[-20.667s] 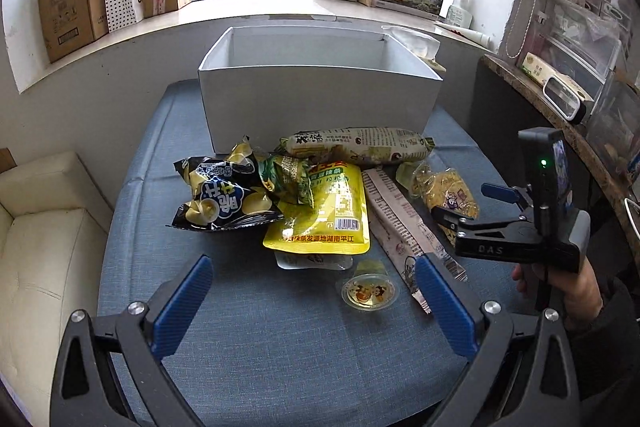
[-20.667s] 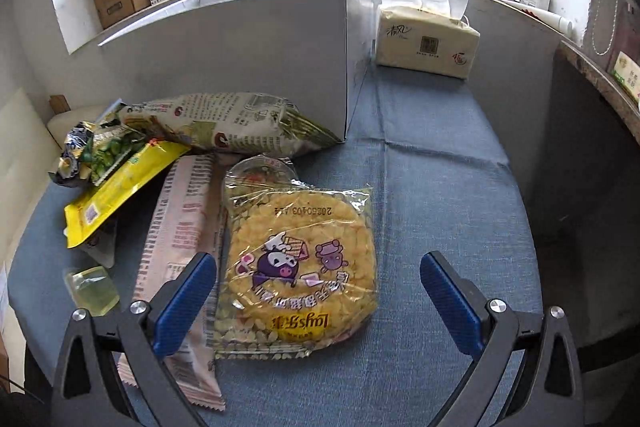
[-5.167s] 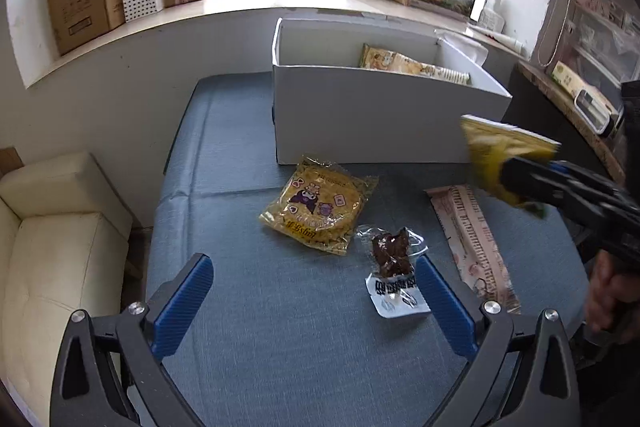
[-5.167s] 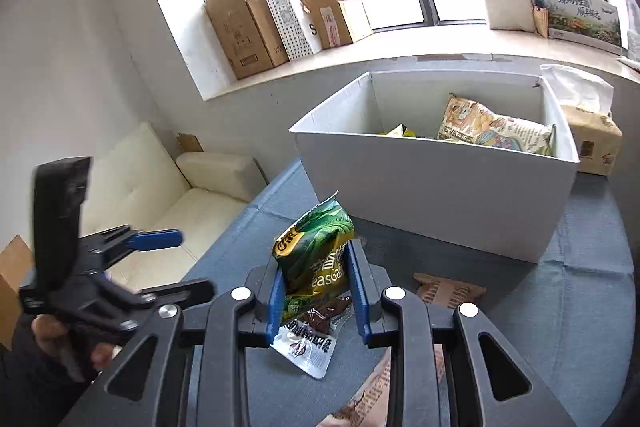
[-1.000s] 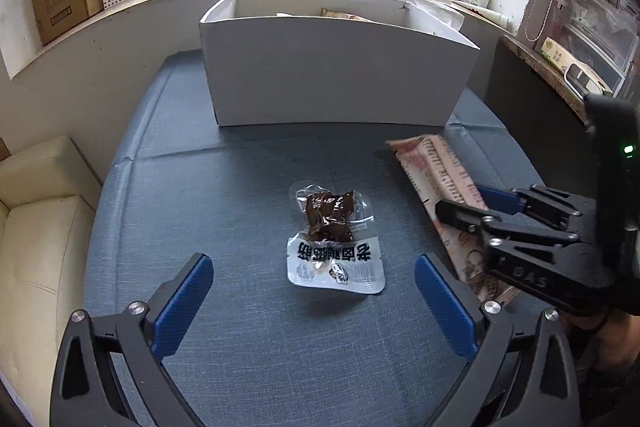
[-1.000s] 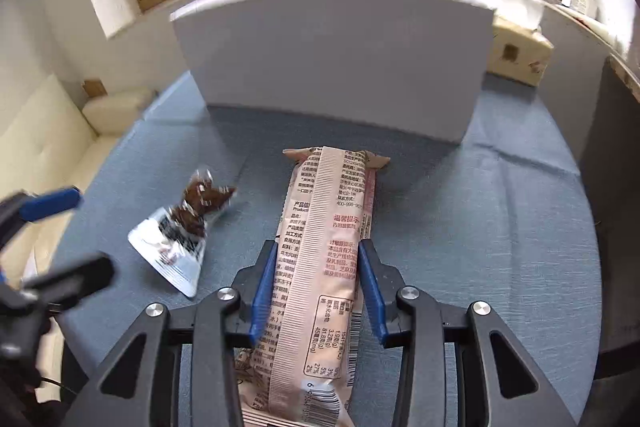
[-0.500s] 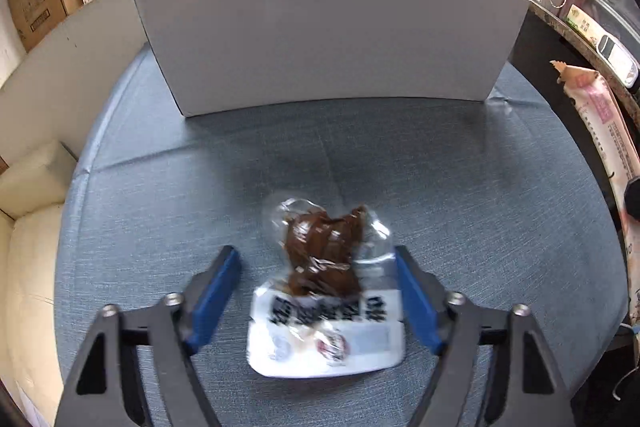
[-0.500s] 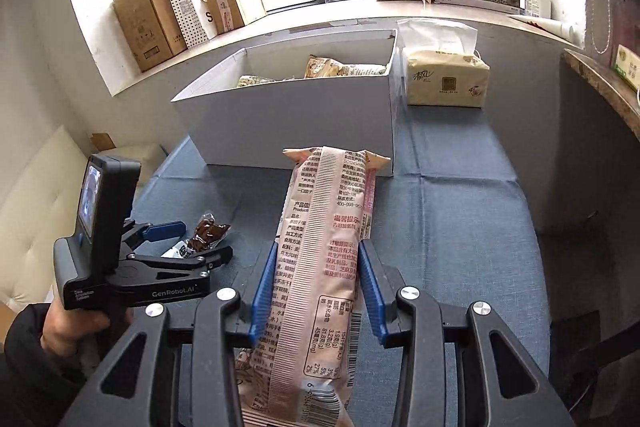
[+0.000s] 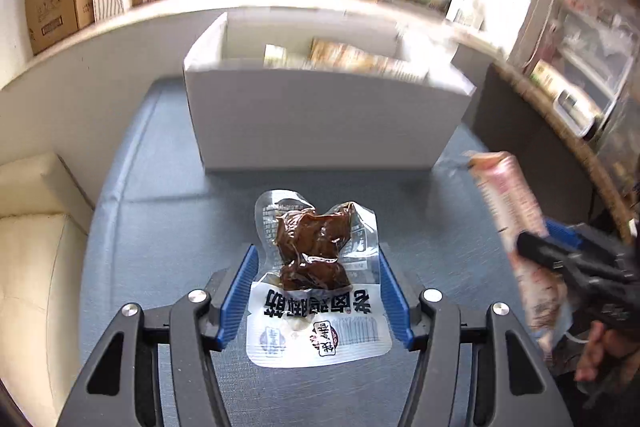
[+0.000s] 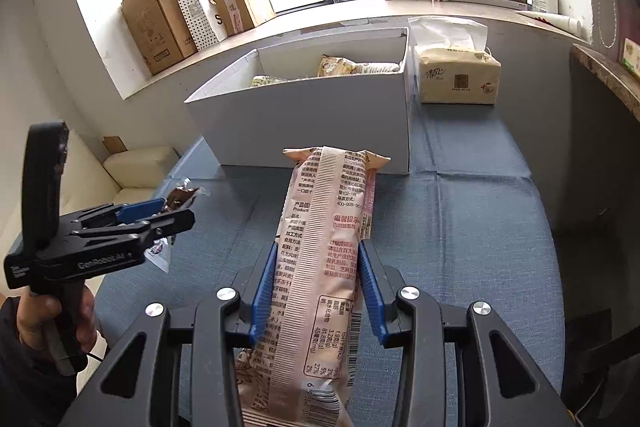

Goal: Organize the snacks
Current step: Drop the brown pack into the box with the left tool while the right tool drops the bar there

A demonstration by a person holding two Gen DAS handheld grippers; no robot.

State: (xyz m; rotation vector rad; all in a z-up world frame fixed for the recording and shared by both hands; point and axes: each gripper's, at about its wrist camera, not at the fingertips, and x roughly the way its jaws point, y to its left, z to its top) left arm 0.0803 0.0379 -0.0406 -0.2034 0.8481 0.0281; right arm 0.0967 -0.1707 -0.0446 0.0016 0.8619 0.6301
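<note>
Left wrist view: we see the left claw (image 9: 314, 291) with its blue pads (image 9: 236, 297) set against the two side edges of a clear vacuum pouch (image 9: 316, 279) that holds a dark brown meat snack above a white printed label. The jaws have just been closing, and the pouch now lies between them, gripped at a middling width. In the right wrist view the same pouch (image 10: 176, 203) is seen lifted clear of the blue cloth surface (image 10: 480, 227), carried in the left claw (image 10: 172, 213) by the person's hand (image 10: 52, 319) on the handle.

Right wrist view: the right claw (image 10: 318, 287) is drawn narrow on a long pink biscuit pack (image 10: 324, 259), which stands out forward between the pads with its crimped far end pointing toward the box. In the left wrist view this pack (image 9: 508, 215) appears blurred at the right edge, held above the surface.

Beyond both claws we note the white open box (image 10: 304, 119) resting on the surface, with several snack bags (image 10: 352, 67) already inside it. A tissue pack (image 10: 456, 75) sits just beside the box on its right. Cardboard cartons (image 10: 160, 23) line the window sill behind, and a cream sofa (image 9: 36, 227) stands to the left of the surface.
</note>
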